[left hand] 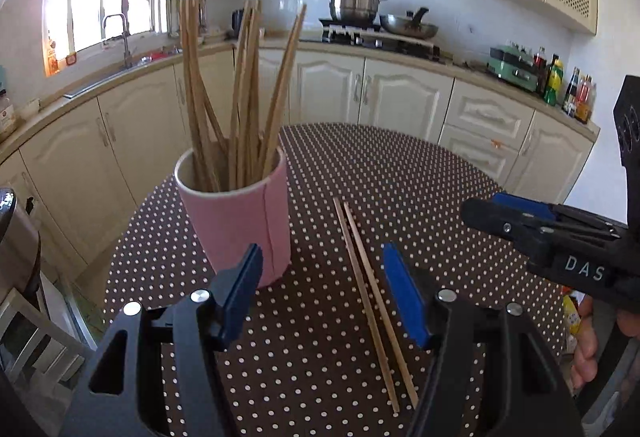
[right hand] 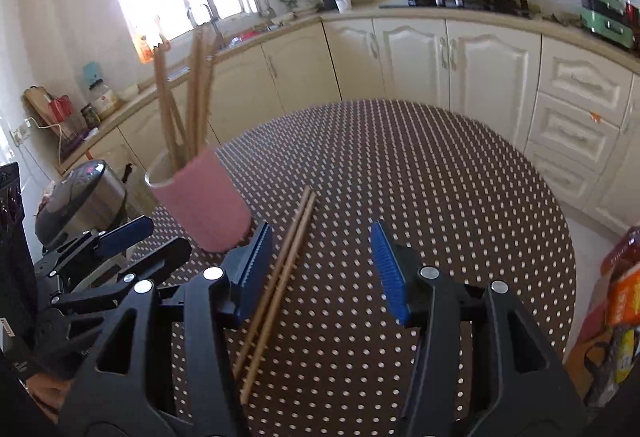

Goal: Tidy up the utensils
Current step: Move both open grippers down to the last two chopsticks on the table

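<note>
While both grippers gape empty, the right gripper (left hand: 476, 215) reads "DAS".

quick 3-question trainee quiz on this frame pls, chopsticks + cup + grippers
1. True or false: the two loose chopsticks lie flat on the dotted tablecloth, outside the pink cup.
2. What does the pink cup hold? A) spoons B) chopsticks C) nothing
3. Fill in: the left gripper and right gripper both have their jaws ____, gripping nothing.

Key: 1 true; 2 B, a bundle of upright chopsticks; 3 open.
</note>
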{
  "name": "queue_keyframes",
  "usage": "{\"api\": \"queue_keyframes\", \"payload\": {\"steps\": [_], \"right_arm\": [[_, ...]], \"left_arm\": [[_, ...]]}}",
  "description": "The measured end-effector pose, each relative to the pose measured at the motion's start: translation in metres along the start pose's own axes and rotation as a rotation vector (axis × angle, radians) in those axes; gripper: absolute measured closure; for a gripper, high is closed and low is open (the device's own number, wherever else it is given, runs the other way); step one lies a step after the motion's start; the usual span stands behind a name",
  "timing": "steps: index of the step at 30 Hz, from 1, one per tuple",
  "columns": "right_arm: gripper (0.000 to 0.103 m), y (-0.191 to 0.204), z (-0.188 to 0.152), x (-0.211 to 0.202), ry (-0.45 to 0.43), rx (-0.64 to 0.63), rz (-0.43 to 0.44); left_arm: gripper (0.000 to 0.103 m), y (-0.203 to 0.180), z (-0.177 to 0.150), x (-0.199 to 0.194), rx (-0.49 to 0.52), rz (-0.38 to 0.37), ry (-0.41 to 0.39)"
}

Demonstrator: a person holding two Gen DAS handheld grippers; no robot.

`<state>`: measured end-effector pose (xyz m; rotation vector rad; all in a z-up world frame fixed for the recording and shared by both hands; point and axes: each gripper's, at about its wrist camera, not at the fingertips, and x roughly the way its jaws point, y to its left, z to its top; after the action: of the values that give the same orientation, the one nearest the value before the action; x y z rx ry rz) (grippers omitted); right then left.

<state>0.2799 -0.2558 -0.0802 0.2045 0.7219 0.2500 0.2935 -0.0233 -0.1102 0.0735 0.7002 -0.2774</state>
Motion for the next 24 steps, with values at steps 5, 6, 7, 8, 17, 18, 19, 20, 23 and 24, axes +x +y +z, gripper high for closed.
{"api": "queue_keyframes", "payload": {"steps": [5,6,7,8,17,18,19,20,23,24], "right_arm": [[0.052,-0.013,-0.011,0.02,0.081,0.036,0.0],[0.052,-0.016,-0.013,0.025,0.098,0.04,-0.003],[0.052,-0.017,-0.015,0.027,0.104,0.042,-0.004],[0.052,-0.019,-0.017,0.029,0.109,0.045,-0.003],[0.052,-0.036,-0.024,0.04,0.143,0.084,0.016],[0.052,-0.038,-0.025,0.041,0.145,0.089,0.019],[0.052,-0.039,-0.025,0.041,0.147,0.089,0.02],[0.052,-0.04,-0.026,0.042,0.15,0.088,0.02],[0.052,-0.044,-0.025,0.045,0.156,0.095,0.025],[0.052,-0.049,-0.023,0.046,0.158,0.098,0.029]], "left_arm": [[0.041,-0.008,-0.01,0.036,0.019,0.008,0.133],[0.041,-0.01,-0.011,0.043,0.027,0.006,0.157],[0.041,-0.012,-0.011,0.049,0.033,0.004,0.173],[0.041,-0.013,-0.012,0.053,0.037,0.007,0.187],[0.041,-0.024,-0.012,0.095,0.095,0.07,0.273],[0.041,-0.024,-0.009,0.098,0.09,0.07,0.266],[0.041,-0.023,-0.008,0.101,0.083,0.074,0.268],[0.041,-0.023,-0.007,0.103,0.081,0.077,0.271],[0.041,-0.02,-0.001,0.113,0.068,0.086,0.277],[0.041,-0.018,0.002,0.117,0.055,0.087,0.283]]}}
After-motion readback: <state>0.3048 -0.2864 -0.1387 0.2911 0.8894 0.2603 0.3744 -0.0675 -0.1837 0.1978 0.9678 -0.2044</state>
